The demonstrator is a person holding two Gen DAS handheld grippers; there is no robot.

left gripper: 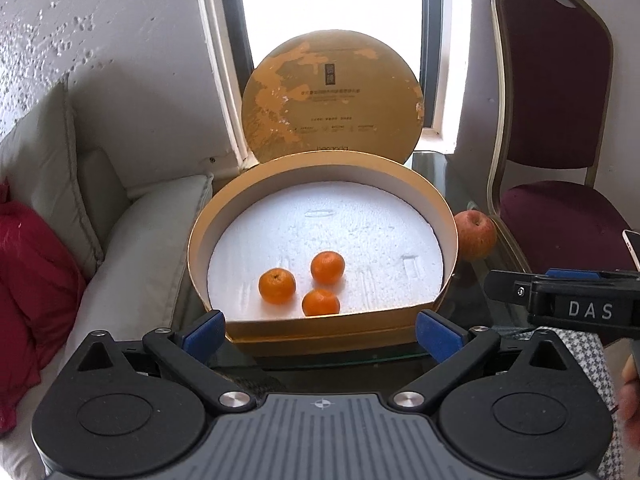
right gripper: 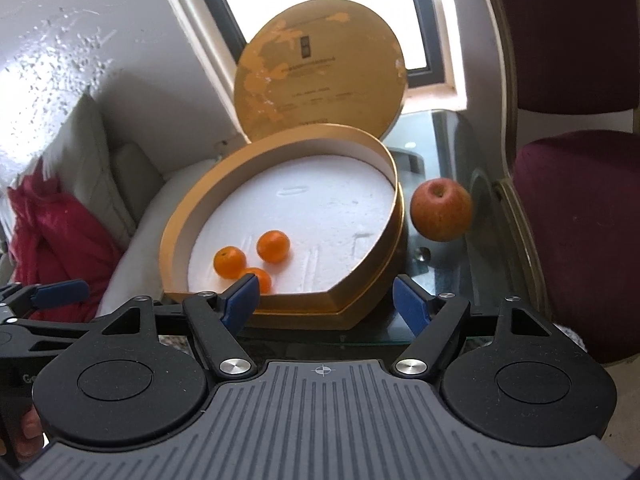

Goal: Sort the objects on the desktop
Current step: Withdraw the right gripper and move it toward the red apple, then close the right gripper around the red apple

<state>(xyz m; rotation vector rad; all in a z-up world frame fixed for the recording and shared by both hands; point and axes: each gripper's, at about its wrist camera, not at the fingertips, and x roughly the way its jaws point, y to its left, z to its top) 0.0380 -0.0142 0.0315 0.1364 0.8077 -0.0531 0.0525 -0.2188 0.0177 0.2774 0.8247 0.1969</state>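
Sorting looks mostly done, judging by how things lie: three tangerines [left gripper: 299,285] sit together on the white foam liner [left gripper: 360,232] inside the round gold box [left gripper: 448,216], toward its near-left part, while one apple [right gripper: 441,209] stands outside on the glass worktop [right gripper: 448,280], just beside the box's right wall. The gold lid [left gripper: 332,96] leans upright behind the box against the window. If the apple belongs with the other fruit, it is the one piece left to move. The left hand-held gripper [left gripper: 320,330] hangs before the box's flat front edge with its blue pads spread wide and nothing between them. The right hand-held gripper [right gripper: 326,300] is likewise released and empty, held near the front right corner of the box. In the right wrist view the apple lies ahead and to the right of that gripper's right pad, clearly apart from it, so the right hand seems the better placed of the two to take it; reaching it would call for a move forward and rightward past the box corner.
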